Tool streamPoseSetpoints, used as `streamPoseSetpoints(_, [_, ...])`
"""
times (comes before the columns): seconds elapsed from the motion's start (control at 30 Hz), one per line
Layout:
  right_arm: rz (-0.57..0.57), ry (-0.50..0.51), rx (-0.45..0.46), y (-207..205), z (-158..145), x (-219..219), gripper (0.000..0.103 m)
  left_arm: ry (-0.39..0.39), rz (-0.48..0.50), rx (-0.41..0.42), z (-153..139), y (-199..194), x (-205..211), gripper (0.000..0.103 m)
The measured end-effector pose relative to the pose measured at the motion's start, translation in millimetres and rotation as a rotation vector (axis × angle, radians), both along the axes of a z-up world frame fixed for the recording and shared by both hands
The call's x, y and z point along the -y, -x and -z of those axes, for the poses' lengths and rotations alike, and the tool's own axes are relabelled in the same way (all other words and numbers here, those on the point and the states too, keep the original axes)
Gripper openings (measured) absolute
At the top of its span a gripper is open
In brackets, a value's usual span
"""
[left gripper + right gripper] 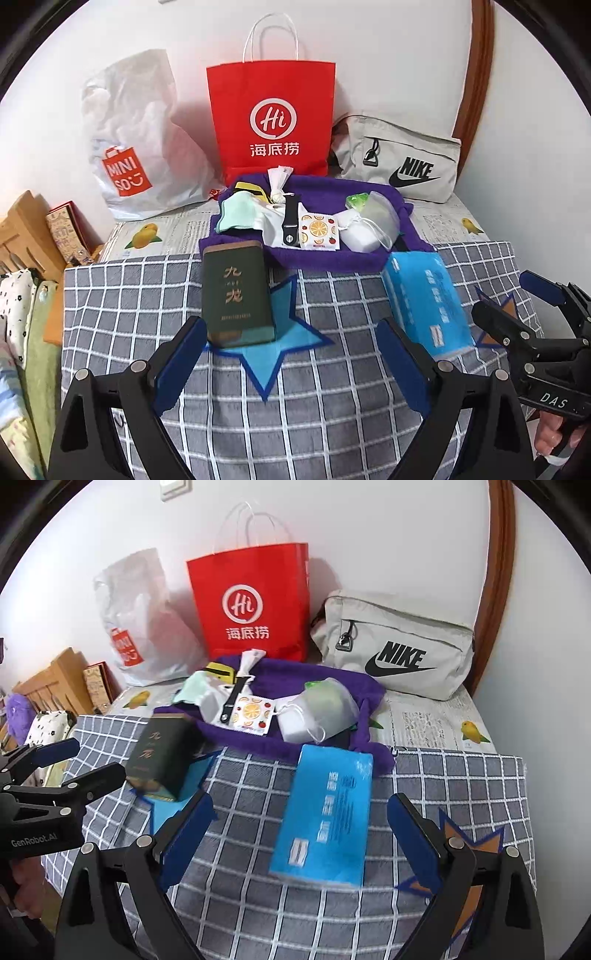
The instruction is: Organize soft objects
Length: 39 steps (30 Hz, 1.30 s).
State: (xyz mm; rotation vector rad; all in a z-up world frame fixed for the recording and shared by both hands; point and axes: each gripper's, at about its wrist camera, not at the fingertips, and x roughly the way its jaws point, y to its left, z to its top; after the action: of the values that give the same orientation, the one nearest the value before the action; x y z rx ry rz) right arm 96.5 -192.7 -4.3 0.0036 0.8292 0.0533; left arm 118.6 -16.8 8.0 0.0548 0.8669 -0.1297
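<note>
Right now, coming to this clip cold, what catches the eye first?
The bright red Haidilao paper bag stands upright against the back wall, between a white Miniso plastic bag and a grey Nike pouch. In front of it, small items are heaped on a purple towel. Nearer, on the grey checked cloth, a dark green box sits on a blue star and a blue tissue pack lies flat.

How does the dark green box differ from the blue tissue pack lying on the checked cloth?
The dark green box is rigid with gold characters; the blue tissue pack is a soft plastic wrapper with white print. The green box sits partly on a blue star; the tissue pack lies on bare checked cloth, beside an orange star. Both lie flat just in front of the purple cloth, and neither is gripped.
</note>
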Motion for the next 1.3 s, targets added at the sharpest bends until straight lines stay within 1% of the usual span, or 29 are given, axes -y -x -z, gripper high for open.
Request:
streamPoseSetpoints(0.07, [0.006, 0.009, 0.018, 16, -3, -2, 0.094, 0.000, 0.004, 0.006, -2, 15, 2, 0.093])
streamPoseSetpoints(0.2, [-0.001, -0.011, 0.031, 40, -7, -3, 0.094, 0.004, 0.010, 0.027, -6, 46, 3, 0.093])
streamPoseSetpoints(0.33, [-0.009, -0.043, 0.049, 61, -12, -3, 0.094, 0.020, 0.000, 0.038, -10, 65, 1, 0.093])
streamPoseSetpoints(0.5, [-0.017, -0.051, 0.079, 78, -24, -6, 0.094, 0.024, -0.004, 0.069, -21, 84, 1, 0.093])
streamPoseSetpoints(0.6, [-0.019, -0.055, 0.089, 84, -27, -6, 0.094, 0.030, -0.003, 0.075, -24, 90, 2, 0.093])
streamPoseSetpoints(0.7, [-0.015, -0.056, 0.094, 88, -29, -5, 0.094, 0.016, 0.003, 0.080, -25, 94, 5, 0.093])
streamPoseSetpoints(0.87, [-0.013, -0.077, 0.087, 90, -30, -1, 0.094, 0.016, -0.001, 0.082, -25, 97, 6, 0.093])
streamPoseSetpoints(1.3, [0.009, -0.070, 0.092, 96, -31, 6, 0.094, 0.016, -0.009, 0.077, -25, 100, 5, 0.093])
